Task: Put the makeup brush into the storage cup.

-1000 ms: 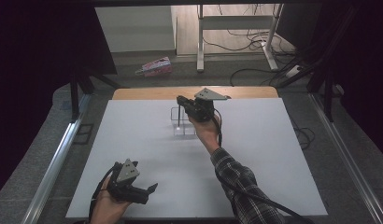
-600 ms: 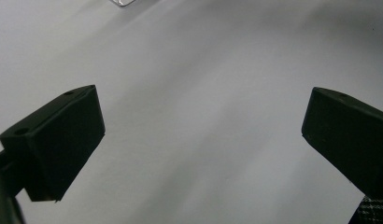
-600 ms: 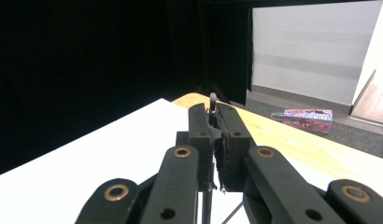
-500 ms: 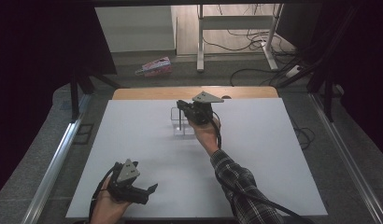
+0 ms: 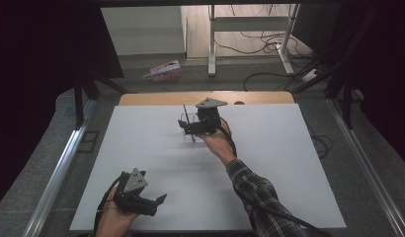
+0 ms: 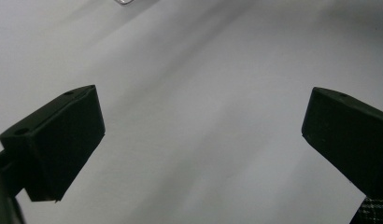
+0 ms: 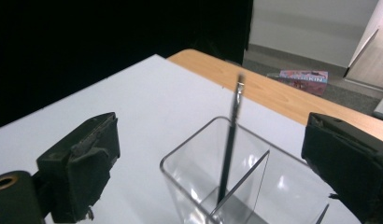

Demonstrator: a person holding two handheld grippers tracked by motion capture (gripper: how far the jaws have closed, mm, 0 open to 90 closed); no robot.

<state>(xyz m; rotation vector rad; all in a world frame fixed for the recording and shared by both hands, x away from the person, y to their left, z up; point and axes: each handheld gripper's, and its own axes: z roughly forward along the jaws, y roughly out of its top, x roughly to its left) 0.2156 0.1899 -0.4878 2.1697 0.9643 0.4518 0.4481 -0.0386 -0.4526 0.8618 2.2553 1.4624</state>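
Note:
A clear plastic holder (image 7: 180,156) with a divider stands at the back middle of the white table (image 5: 269,163). A thin black brush (image 7: 229,144) stands upright in one compartment, leaning on the rim. My right gripper (image 7: 210,140) is just behind the holder (image 5: 182,118). Its jaws have just been opening and now stand wide on either side of the brush (image 5: 184,111) without touching it. In the high view the right gripper (image 5: 186,127) hovers at the holder's near side. My left gripper (image 5: 158,205) rests open at the front left, with bare table between its jaws (image 6: 203,121).
A wooden strip (image 5: 260,98) runs along the table's far edge. A pink box (image 5: 163,71) lies on the floor beyond it. Metal rails flank the table on both sides. A plaid sleeve (image 5: 260,197) crosses the table's middle front.
The right gripper's jaws have opened and the brush now stands free in the holder. The left gripper has not moved.

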